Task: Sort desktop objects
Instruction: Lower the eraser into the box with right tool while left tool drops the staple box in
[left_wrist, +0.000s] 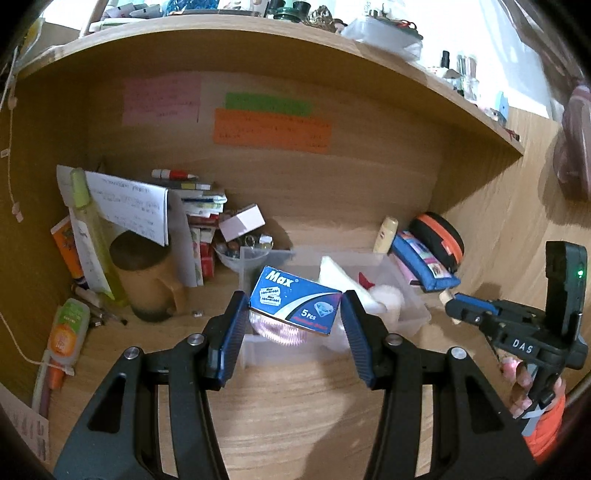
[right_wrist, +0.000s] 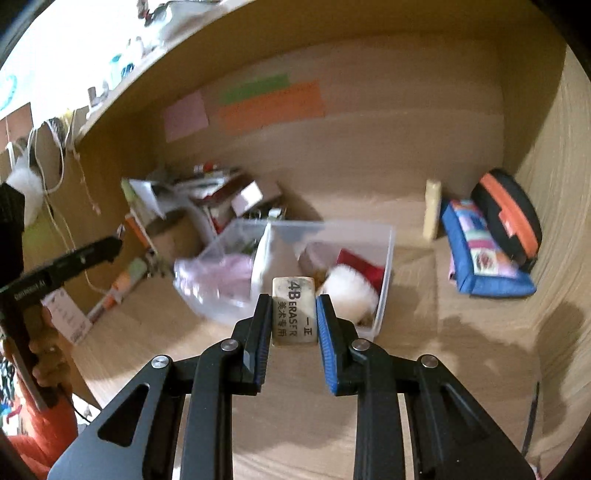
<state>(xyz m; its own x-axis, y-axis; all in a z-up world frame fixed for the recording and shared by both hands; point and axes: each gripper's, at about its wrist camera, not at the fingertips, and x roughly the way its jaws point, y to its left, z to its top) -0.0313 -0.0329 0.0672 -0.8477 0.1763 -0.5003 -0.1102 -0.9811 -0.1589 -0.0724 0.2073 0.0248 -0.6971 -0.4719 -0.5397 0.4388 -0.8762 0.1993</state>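
Note:
My left gripper (left_wrist: 294, 296) is shut on a blue "Max" box (left_wrist: 295, 304), held above a clear plastic bin (left_wrist: 413, 306) on the wooden desk. In the right wrist view my right gripper (right_wrist: 293, 300) is shut on a grey 4B eraser (right_wrist: 294, 314), lifted in front of the same bin (right_wrist: 386, 258). The bin holds a white fluffy item (right_wrist: 351, 291), a red item (right_wrist: 360, 264) and something pink (right_wrist: 229, 271). The right gripper (left_wrist: 452, 308) also shows at the right of the left wrist view, and the left gripper (right_wrist: 110, 244) at the left of the right wrist view.
A brown mug (left_wrist: 147, 280), papers and small boxes (left_wrist: 199, 221) crowd the back left corner. A blue pouch (right_wrist: 476, 251), a black and orange case (right_wrist: 508, 214) and a cream bottle (right_wrist: 432, 208) sit at the back right. A shelf (left_wrist: 332, 55) overhangs the desk.

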